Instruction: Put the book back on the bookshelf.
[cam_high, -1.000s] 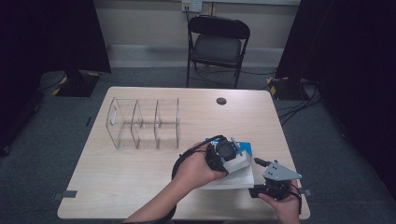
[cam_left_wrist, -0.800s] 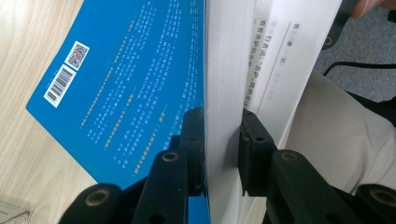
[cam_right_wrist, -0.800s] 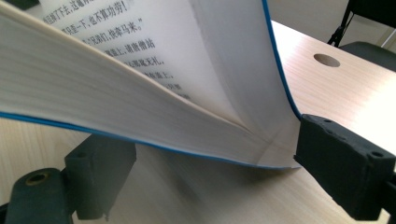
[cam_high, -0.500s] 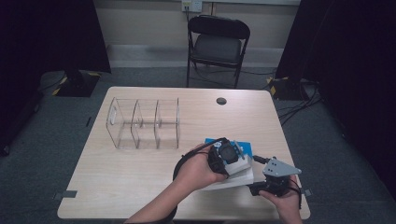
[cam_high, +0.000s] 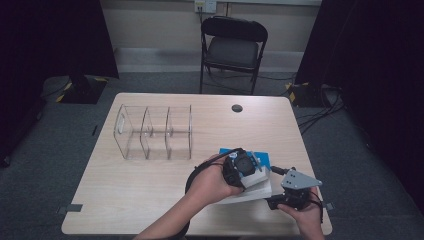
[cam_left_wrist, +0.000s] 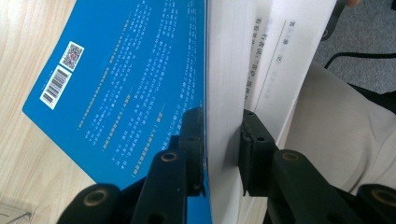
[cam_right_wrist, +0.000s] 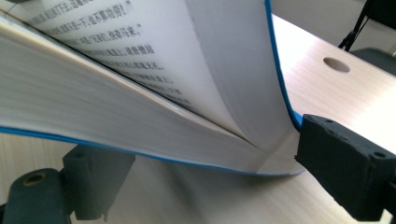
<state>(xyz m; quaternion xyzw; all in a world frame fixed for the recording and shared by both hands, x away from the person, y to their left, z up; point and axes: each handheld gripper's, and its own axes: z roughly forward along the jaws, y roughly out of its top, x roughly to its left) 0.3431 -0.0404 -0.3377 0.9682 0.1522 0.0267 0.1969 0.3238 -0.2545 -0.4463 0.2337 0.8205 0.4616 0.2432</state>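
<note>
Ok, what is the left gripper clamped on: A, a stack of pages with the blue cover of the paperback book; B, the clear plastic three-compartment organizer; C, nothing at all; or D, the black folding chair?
A: in the left gripper view the left gripper has one jaw pressed on the blue cover and the other on the white page block of the blue-covered paperback book.

Lab/studio, black curtains (cam_high: 50, 35), folding chair (cam_high: 233, 47), floor cables (cam_high: 320, 107)

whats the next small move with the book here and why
Probably close the right gripper on the book: its jaws stand wide apart around the book's lower corner, while the left gripper already pinches a block of pages and the blue cover, leaving the book half open.
</note>
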